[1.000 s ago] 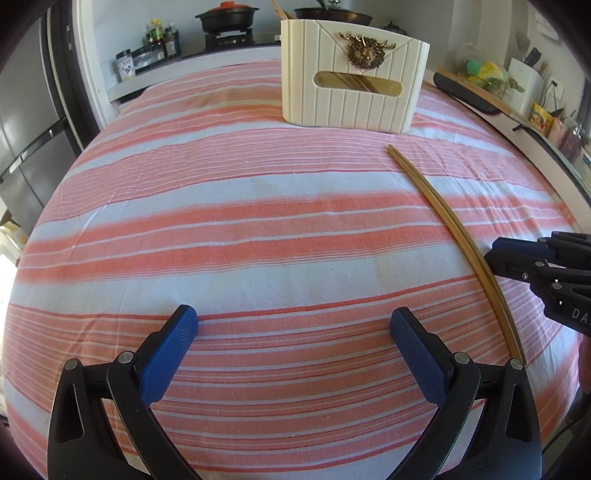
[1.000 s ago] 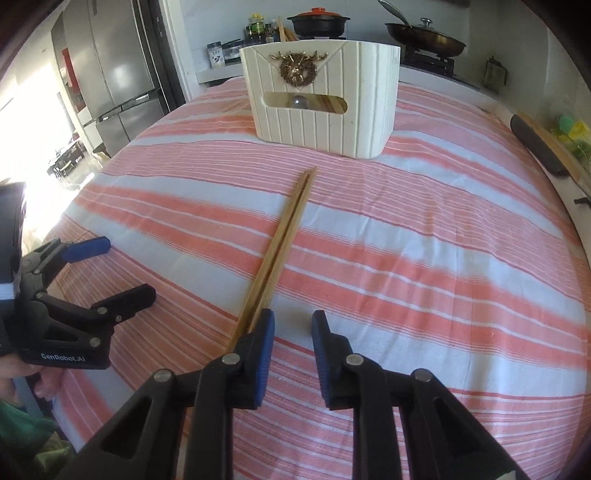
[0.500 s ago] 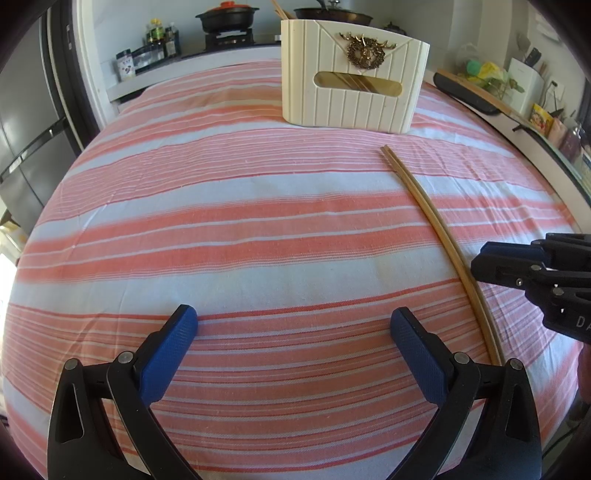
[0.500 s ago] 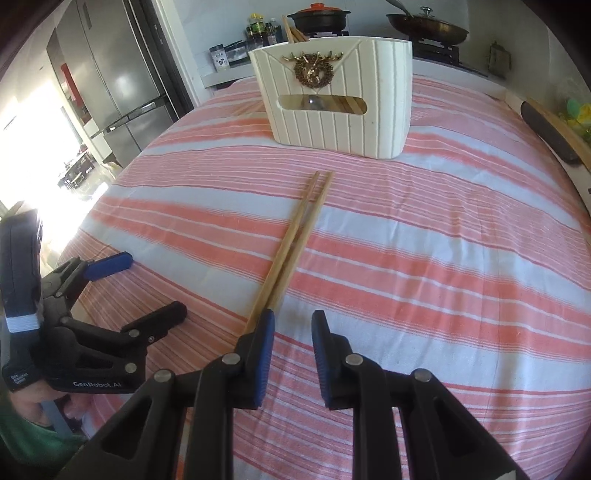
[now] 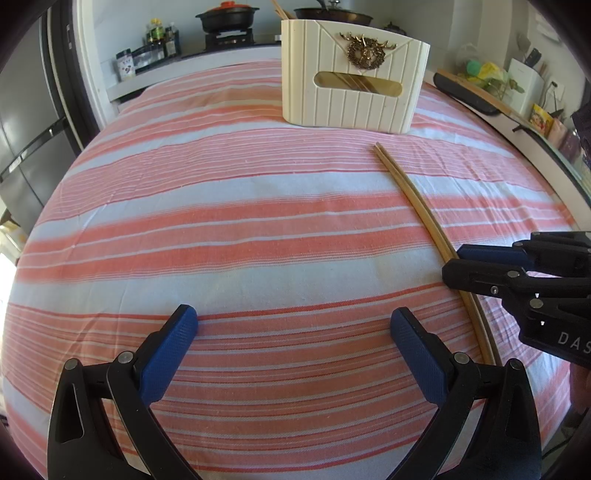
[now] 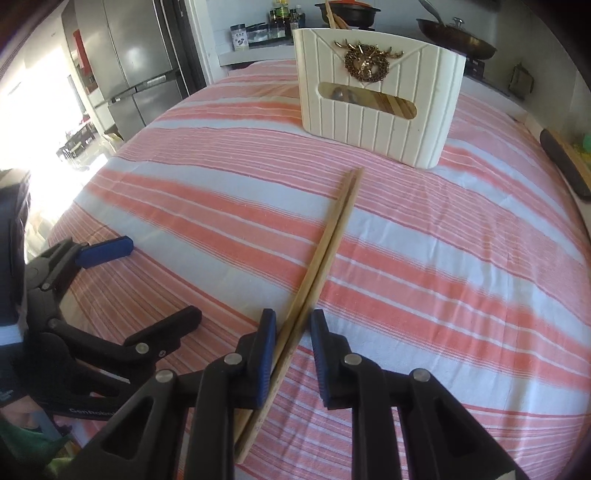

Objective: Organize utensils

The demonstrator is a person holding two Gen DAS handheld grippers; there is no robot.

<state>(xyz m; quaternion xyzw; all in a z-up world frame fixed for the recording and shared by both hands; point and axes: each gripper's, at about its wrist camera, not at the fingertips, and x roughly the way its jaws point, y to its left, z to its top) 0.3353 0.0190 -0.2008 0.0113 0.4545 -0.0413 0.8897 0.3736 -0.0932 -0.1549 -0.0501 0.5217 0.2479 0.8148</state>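
A pair of wooden chopsticks point(image 6: 332, 236) lies on the striped cloth, pointing toward a cream utensil holder point(image 6: 380, 96) with a gold emblem. My right gripper point(image 6: 293, 325) is partly open, its jaws straddling the near part of the chopsticks; the left pad touches them, the right pad stands apart. In the left wrist view the chopsticks point(image 5: 410, 199) run under the right gripper point(image 5: 452, 264) at the right edge, and the holder point(image 5: 354, 77) stands at the back. My left gripper point(image 5: 293, 321) is wide open and empty above the cloth. It also shows in the right wrist view point(image 6: 159, 284).
The table is covered with a red-and-white striped cloth point(image 5: 221, 229). More chopsticks stick out of the holder's top point(image 6: 334, 16). A counter with pots and jars point(image 5: 229, 18) lies behind; a dark board point(image 5: 469, 96) lies along the right edge. A fridge point(image 6: 140, 62) stands left.
My right gripper has moved sideways over the chopsticks, which now lie between its jaws instead of left of them. The left gripper has stayed put and open.
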